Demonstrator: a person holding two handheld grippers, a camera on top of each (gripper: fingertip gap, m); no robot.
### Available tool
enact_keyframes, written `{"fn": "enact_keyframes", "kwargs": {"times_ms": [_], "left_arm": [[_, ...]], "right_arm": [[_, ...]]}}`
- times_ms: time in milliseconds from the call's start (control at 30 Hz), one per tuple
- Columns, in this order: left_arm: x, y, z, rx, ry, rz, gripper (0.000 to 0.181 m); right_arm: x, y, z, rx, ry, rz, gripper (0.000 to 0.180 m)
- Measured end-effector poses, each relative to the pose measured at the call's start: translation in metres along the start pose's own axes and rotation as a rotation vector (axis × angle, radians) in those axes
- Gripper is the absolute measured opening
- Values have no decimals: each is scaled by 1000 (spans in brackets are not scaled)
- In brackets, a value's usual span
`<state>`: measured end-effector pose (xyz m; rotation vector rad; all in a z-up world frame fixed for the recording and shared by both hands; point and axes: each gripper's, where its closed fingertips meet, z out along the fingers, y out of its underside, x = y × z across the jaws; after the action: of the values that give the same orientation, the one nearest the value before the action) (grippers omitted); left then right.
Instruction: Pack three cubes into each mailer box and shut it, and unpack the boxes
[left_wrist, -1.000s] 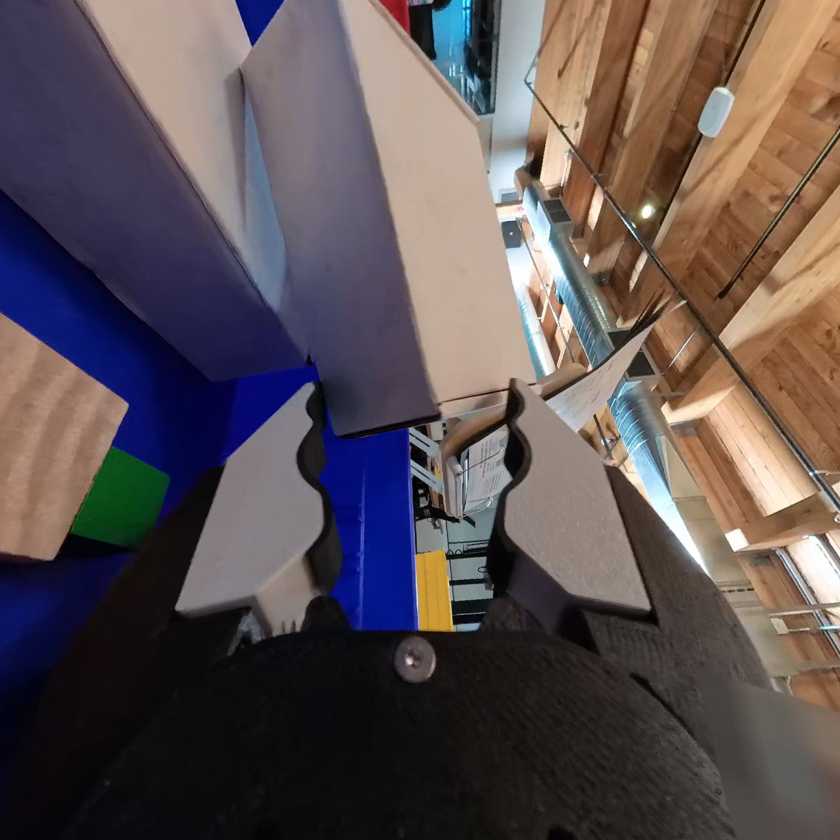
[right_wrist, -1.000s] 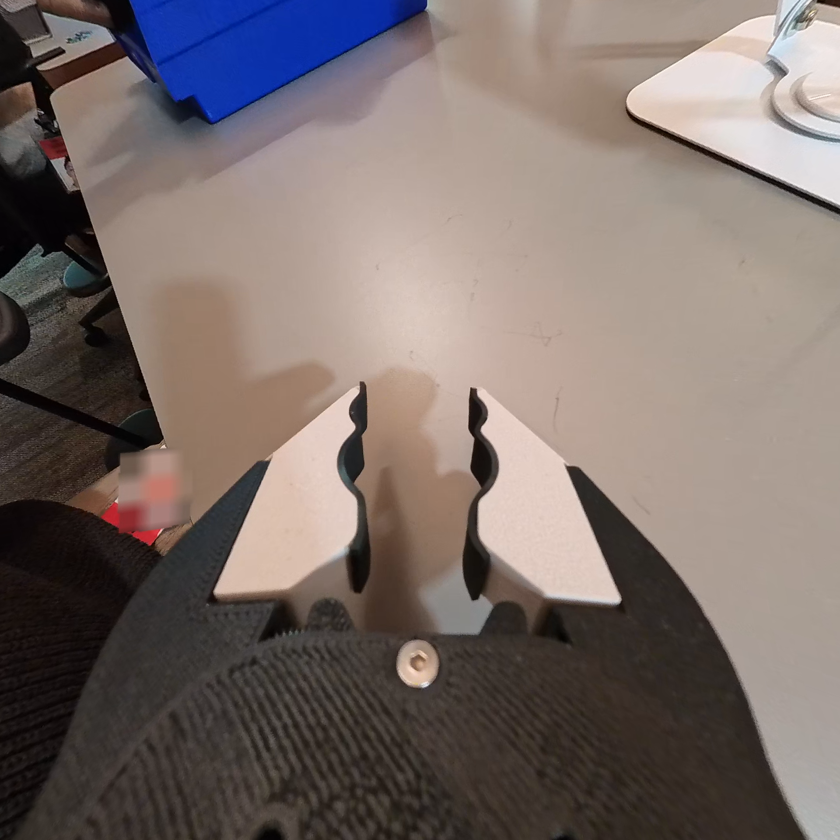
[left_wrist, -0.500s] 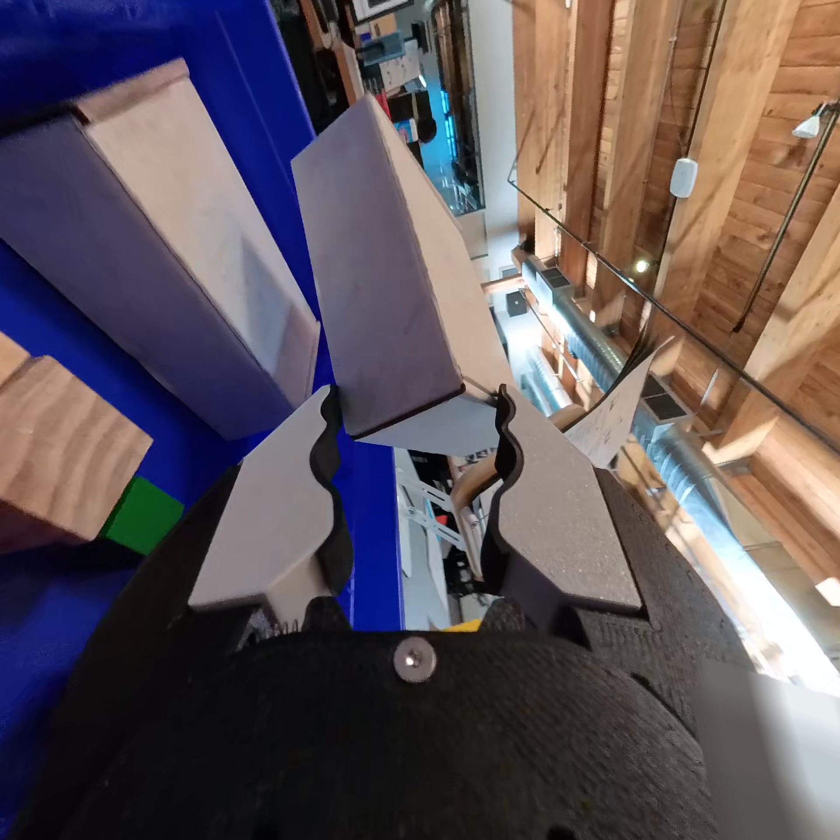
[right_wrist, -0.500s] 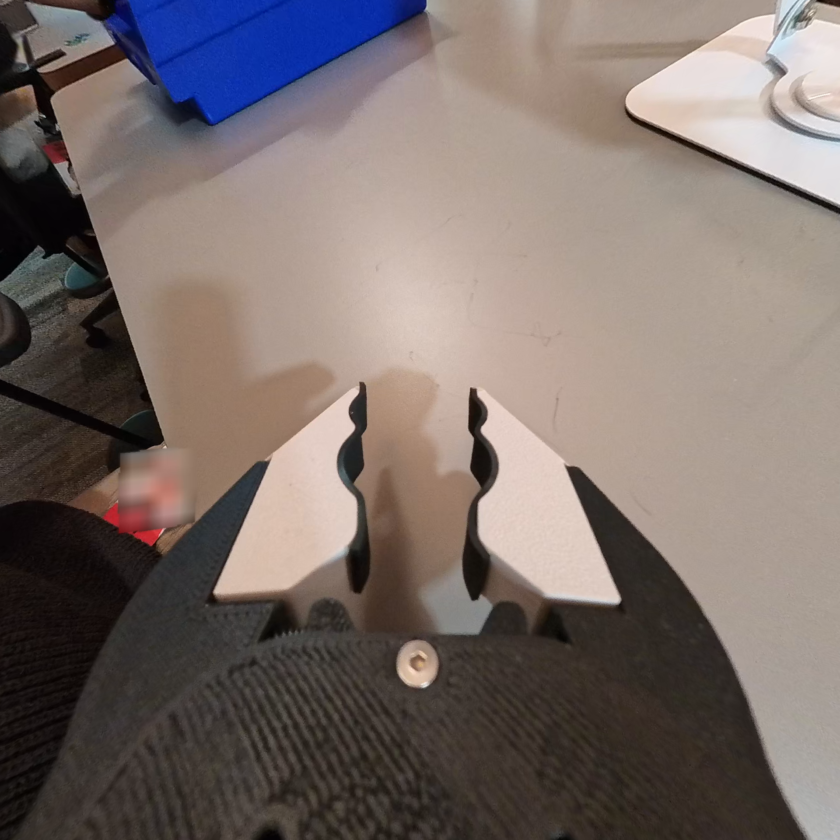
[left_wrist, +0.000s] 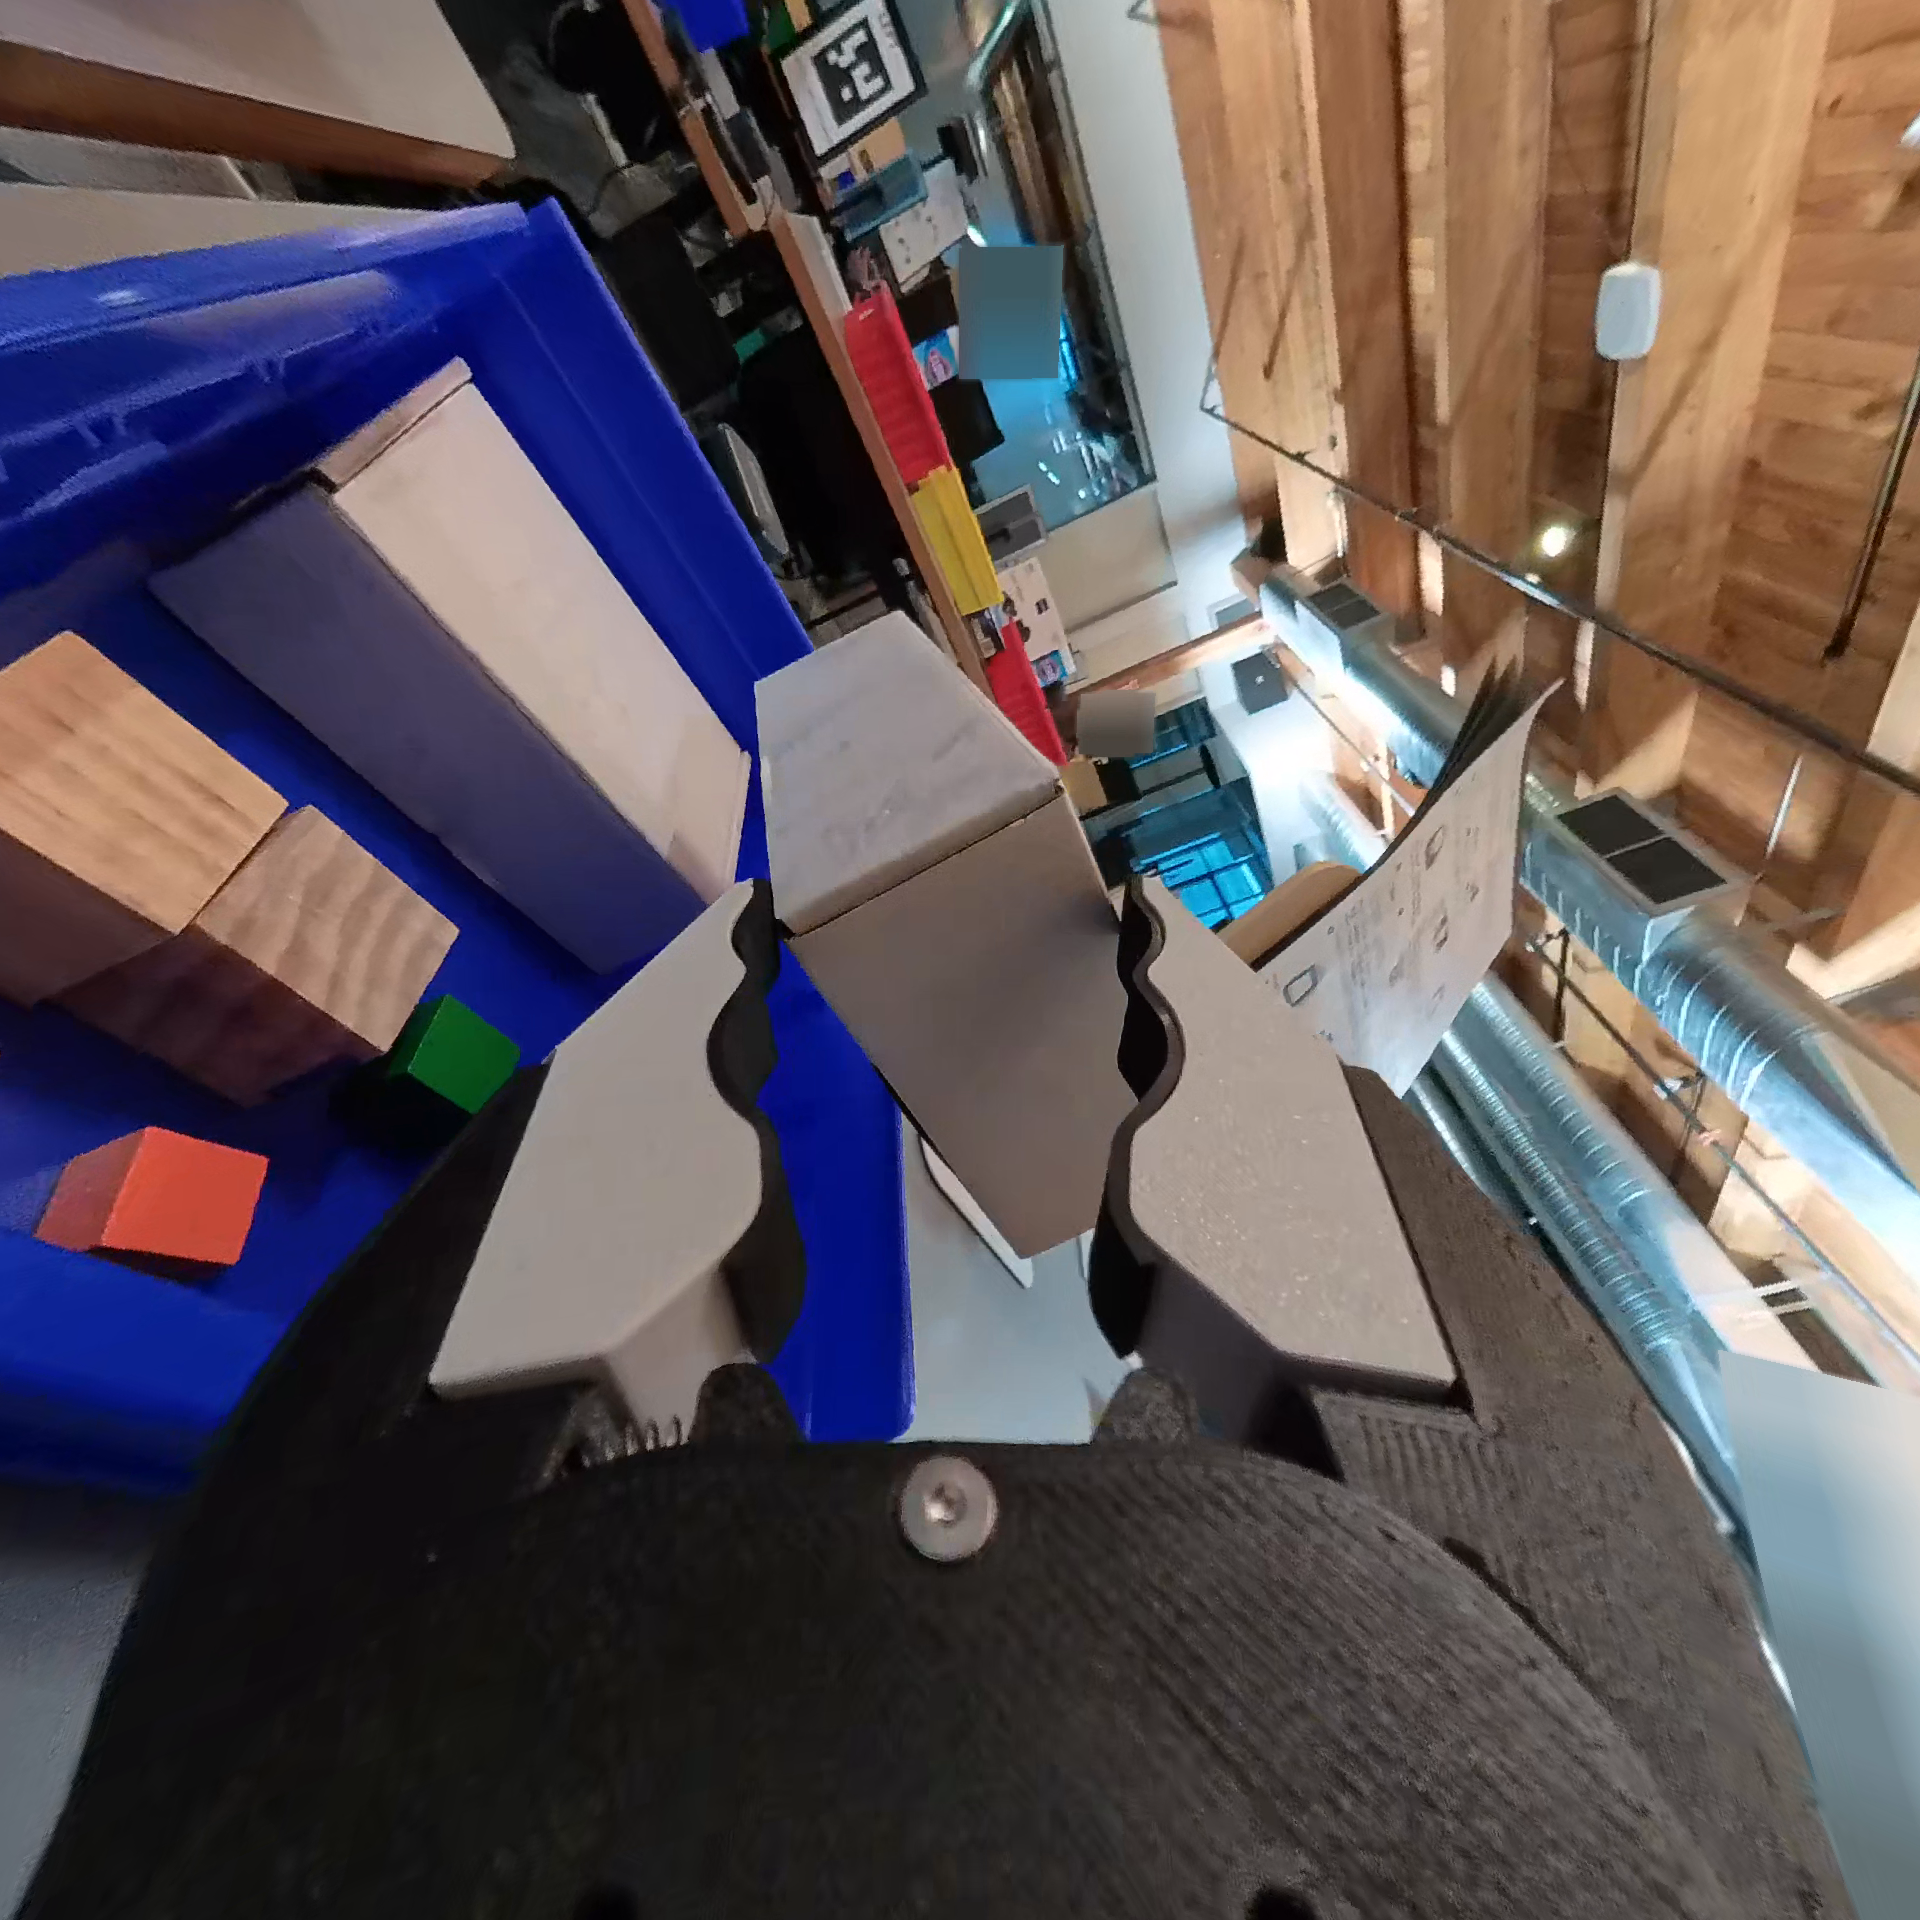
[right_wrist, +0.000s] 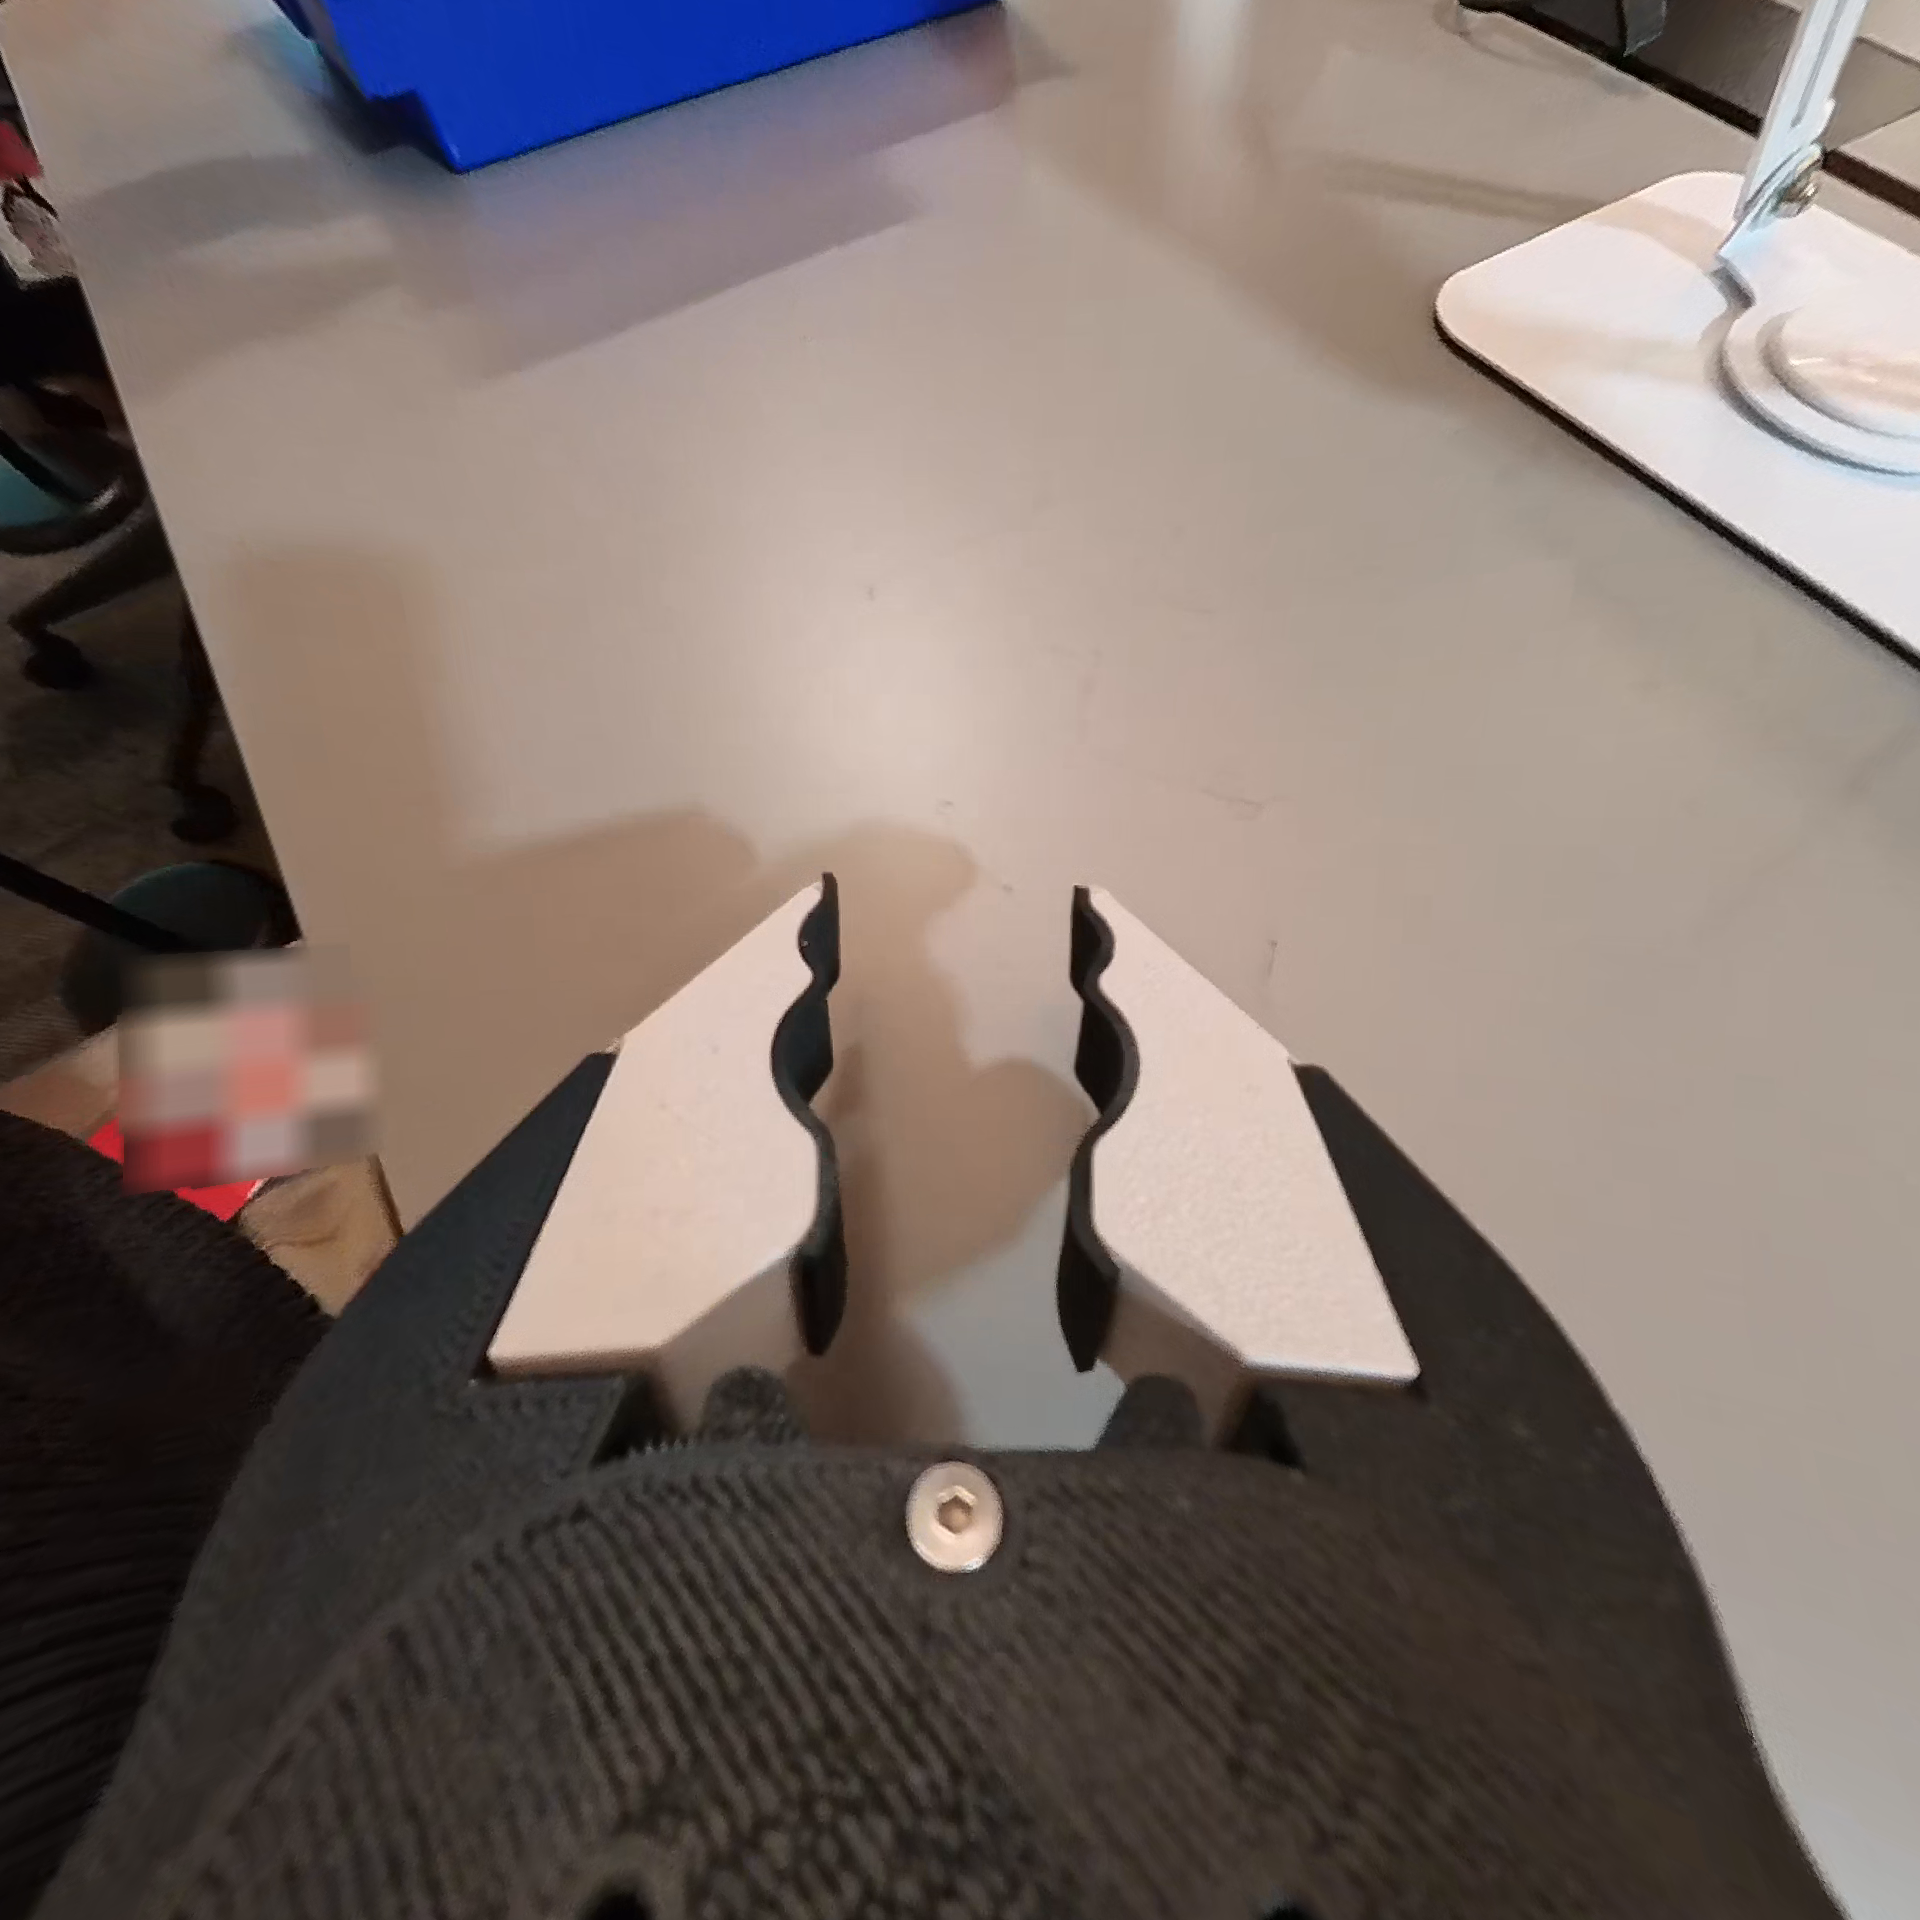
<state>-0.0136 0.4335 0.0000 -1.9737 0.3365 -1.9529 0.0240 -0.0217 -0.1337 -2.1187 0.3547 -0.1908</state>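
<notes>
My left gripper (left_wrist: 940, 914) is shut on a closed white mailer box (left_wrist: 935, 935) and holds it lifted beside the blue bin (left_wrist: 623, 395). In the bin lie a second white mailer box (left_wrist: 468, 665), two wooden cubes (left_wrist: 114, 769) (left_wrist: 312, 935), a green cube (left_wrist: 452, 1055) and an orange-red cube (left_wrist: 166, 1195). My right gripper (right_wrist: 951, 899) is open and empty, low over the grey table (right_wrist: 935, 520). The blue bin shows at the far left of the table in the right wrist view (right_wrist: 623, 73).
A white stand base (right_wrist: 1714, 343) with a metal arm sits on the table at the right. The table's left edge (right_wrist: 177, 582) drops to chairs and floor. Shelves, a hanging paper sheet (left_wrist: 1423, 925) and wooden beams fill the left wrist view's background. Spacing between my two grippers at the tips: around 50 cm. My right tips are about 45 cm from the green cube (left_wrist: 452, 1055), my left tips only 10 cm.
My left gripper has closed on the mailer box and lifted it up and out of the bin, so more of the bin's contents show. My right gripper has shifted slightly.
</notes>
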Motion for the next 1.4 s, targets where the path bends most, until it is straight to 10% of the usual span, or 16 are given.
{"fn": "enact_keyframes", "kwargs": {"times_ms": [233, 400, 633, 1033, 1400], "left_arm": [[2, -1, -4, 64, 32, -18, 63], [3, 1, -8, 78, 56, -19, 63], [-3, 5, -8, 103, 90, -79, 63], [0, 25, -4, 64, 163, -39, 63], [58, 59, -13, 33, 263, 177, 63]], "right_arm": [[-9, -20, 2, 45, -1, -50, 41], [-54, -119, 34, 248, -237, 50, 38], [-130, -253, 163, 200, -855, 913, 53], [-119, -283, 231, 265, -868, 1201, 101], [-113, -289, 193, 380, -979, 1189, 66]]}}
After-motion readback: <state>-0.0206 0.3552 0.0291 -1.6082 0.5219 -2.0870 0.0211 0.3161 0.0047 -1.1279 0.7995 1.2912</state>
